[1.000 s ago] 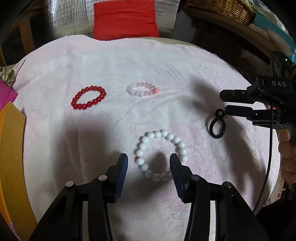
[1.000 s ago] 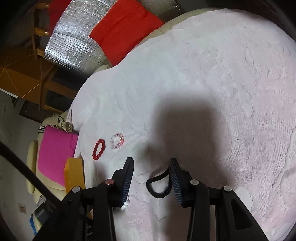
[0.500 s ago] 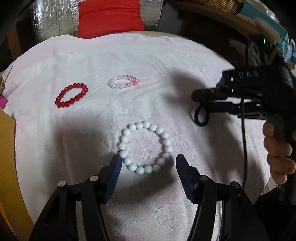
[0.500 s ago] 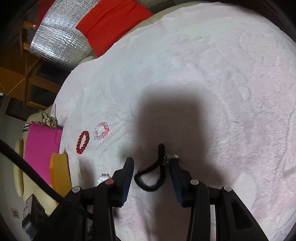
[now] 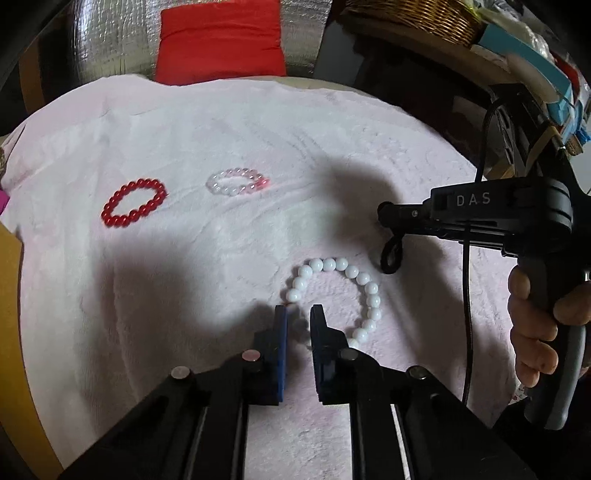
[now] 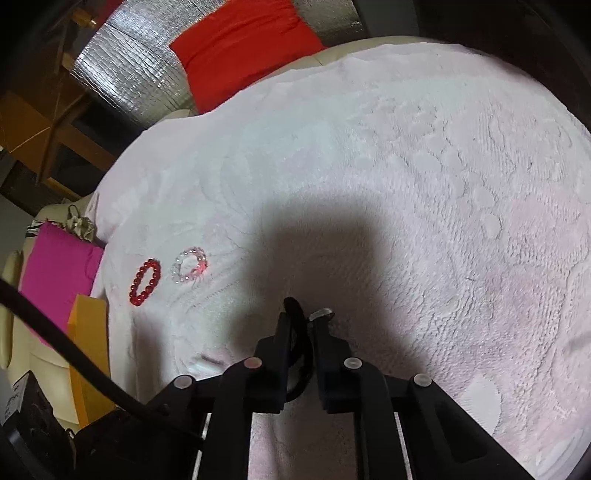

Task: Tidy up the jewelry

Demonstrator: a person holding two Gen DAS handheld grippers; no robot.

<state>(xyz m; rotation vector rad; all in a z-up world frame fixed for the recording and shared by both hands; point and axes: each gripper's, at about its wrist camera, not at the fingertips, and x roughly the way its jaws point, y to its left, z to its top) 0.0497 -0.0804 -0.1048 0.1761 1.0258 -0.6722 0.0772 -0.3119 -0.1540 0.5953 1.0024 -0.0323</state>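
Note:
A white bead bracelet (image 5: 369, 291) lies on the pale pink towel (image 5: 184, 122). My left gripper (image 5: 299, 314) is shut on the near left part of this bracelet, whose beads are blurred between the blue pads. My right gripper (image 6: 301, 317) (image 5: 384, 218) is closing its jaws on a black cord loop (image 6: 293, 306) with a small silver piece. The loop (image 5: 390, 254) dangles below the tips onto the towel, just right of the white bracelet. A red bead bracelet (image 5: 135, 208) (image 6: 145, 282) and a clear-pink bead bracelet (image 5: 236, 181) (image 6: 190, 269) lie side by side farther away.
A person's hand (image 5: 535, 325) holds the right gripper's handle, with a black cable beside it. A red cushion (image 5: 221, 40) and silver foil stand behind the towel, and a wicker basket (image 5: 417, 14) sits at the back right. An orange box (image 6: 88, 332) and magenta cloth (image 6: 55, 273) lie left.
Both grippers' jaws have gone from wide apart to narrow: the left around the white bracelet's near edge, the right around the black loop. The right gripper edged closer to the white bracelet.

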